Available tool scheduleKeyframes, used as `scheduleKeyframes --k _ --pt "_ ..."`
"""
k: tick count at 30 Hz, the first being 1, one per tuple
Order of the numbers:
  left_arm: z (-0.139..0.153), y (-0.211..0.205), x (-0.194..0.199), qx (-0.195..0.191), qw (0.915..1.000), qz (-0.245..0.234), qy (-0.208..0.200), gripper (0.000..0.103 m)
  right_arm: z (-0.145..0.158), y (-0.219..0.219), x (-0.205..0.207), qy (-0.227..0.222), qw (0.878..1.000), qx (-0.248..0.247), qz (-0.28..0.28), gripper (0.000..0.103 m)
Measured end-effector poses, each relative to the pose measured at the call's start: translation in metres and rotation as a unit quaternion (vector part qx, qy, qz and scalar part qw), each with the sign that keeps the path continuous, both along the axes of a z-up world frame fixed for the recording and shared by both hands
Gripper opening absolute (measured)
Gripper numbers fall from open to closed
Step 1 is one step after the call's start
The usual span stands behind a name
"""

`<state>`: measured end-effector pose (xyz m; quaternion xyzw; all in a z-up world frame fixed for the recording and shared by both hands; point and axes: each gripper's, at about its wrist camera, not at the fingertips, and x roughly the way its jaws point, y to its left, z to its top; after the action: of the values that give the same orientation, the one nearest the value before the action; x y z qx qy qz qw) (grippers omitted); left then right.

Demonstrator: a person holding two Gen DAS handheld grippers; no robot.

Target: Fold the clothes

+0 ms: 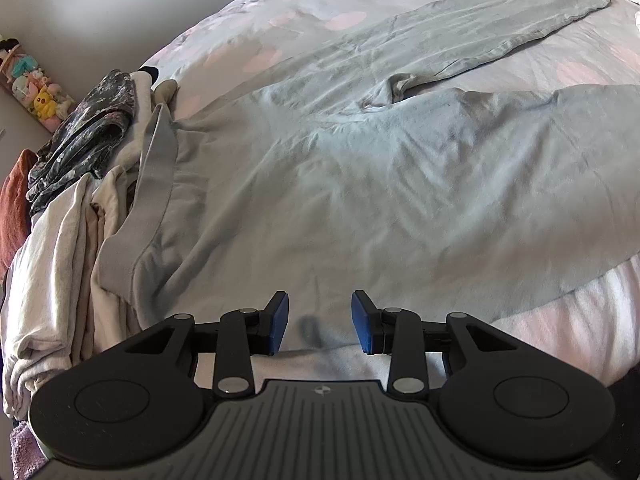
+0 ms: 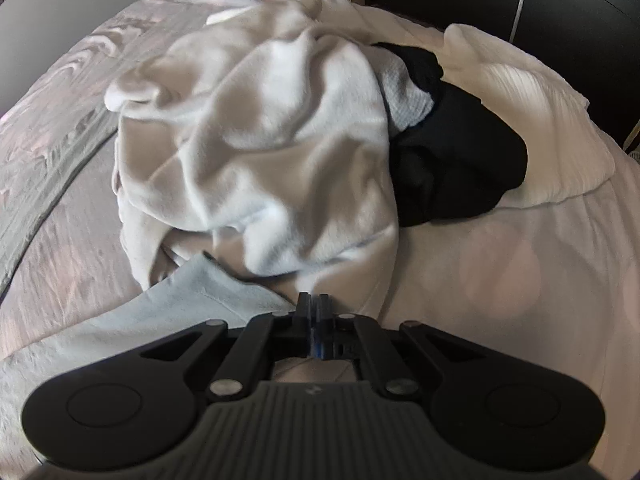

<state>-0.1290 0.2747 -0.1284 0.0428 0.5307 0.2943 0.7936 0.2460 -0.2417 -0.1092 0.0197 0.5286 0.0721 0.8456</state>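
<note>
Grey sweatshirt [image 1: 320, 184], flat on bed [image 1: 560, 320]. Left tongs [image 1: 319, 322] half-wide, empty, above near hem; right tongs [image 2: 316, 322] closed, grip unclear. Advice: pinch hem evenly before folding.

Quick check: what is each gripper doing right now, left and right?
Left gripper: open, over the grey sweatshirt, gripping nothing.
Right gripper: shut; whether it pinches any cloth cannot be told.

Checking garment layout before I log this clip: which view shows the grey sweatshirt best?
The left wrist view. There the grey sweatshirt lies spread flat across the bed, one sleeve stretched toward the far side and the hem band at the left. The right wrist view shows only a grey corner beside the white heap.
</note>
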Motion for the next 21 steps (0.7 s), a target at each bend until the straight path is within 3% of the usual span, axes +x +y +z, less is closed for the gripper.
scheduleKeyframes --k 8,14,18,21 --pt "-0.001 0.011 -0.027 0.024 0.9994 -0.007 0.025 0.037 0.014 -0.006 -0.001 -0.029 0.998 -0.063 -0.005 0.001" --pt "-0.001 0.014 -0.043 0.056 0.9969 -0.040 0.037 0.037 0.040 0.000 -0.020 -0.041 0.999 -0.001 0.011 0.007" --pt "-0.002 0.012 -0.047 0.088 0.9933 -0.061 0.045 0.037 0.048 0.035 -0.038 -0.029 0.997 0.065 0.043 0.020" --pt "-0.003 0.012 -0.049 0.108 0.9907 -0.071 0.044 0.037 0.051 0.074 -0.053 -0.027 0.993 0.079 0.085 0.027"
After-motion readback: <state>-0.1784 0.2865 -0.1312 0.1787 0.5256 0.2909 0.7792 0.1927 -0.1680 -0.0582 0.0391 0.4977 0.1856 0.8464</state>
